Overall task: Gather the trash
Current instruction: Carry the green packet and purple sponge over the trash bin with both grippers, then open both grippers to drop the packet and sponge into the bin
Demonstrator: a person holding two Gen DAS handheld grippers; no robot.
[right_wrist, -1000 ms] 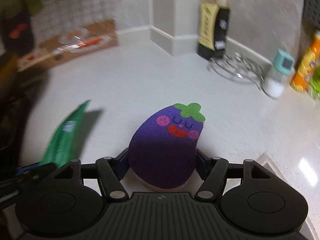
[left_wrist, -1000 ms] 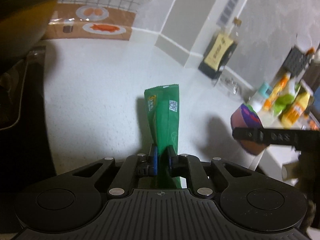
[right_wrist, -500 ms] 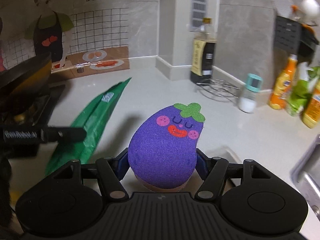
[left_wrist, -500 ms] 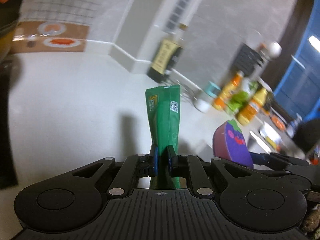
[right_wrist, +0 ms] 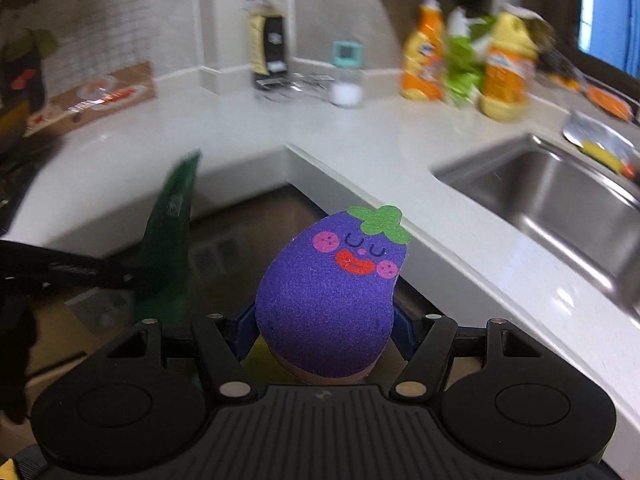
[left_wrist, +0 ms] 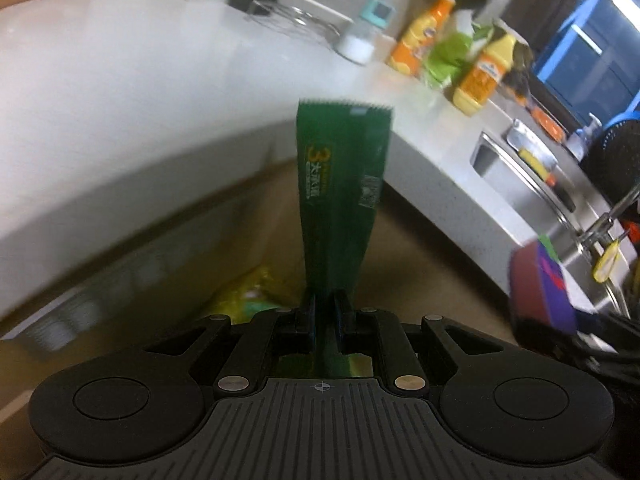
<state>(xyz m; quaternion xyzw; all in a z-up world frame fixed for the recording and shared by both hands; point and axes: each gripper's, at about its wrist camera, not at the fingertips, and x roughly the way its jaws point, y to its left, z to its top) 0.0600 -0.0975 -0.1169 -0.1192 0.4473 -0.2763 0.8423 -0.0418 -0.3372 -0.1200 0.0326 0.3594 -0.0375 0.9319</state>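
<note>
My left tool (left_wrist: pixel 325 316) is clamped on the green wrapper (left_wrist: pixel 342 184), held upright off the white surface (left_wrist: pixel 140 92), while my right tool (right_wrist: pixel 326 332) pinches the eggplant sponge (right_wrist: pixel 332 292), both probably bound for a bin.

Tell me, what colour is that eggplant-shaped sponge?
Purple eggplant sponge with a green leaf top and pink cheeks; clearest in the right wrist view.

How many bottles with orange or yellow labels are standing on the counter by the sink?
2. The orange bottle stands left of the green bag; the yellow bottle stands right of it, nearer the sink. More could hide behind them.
</note>
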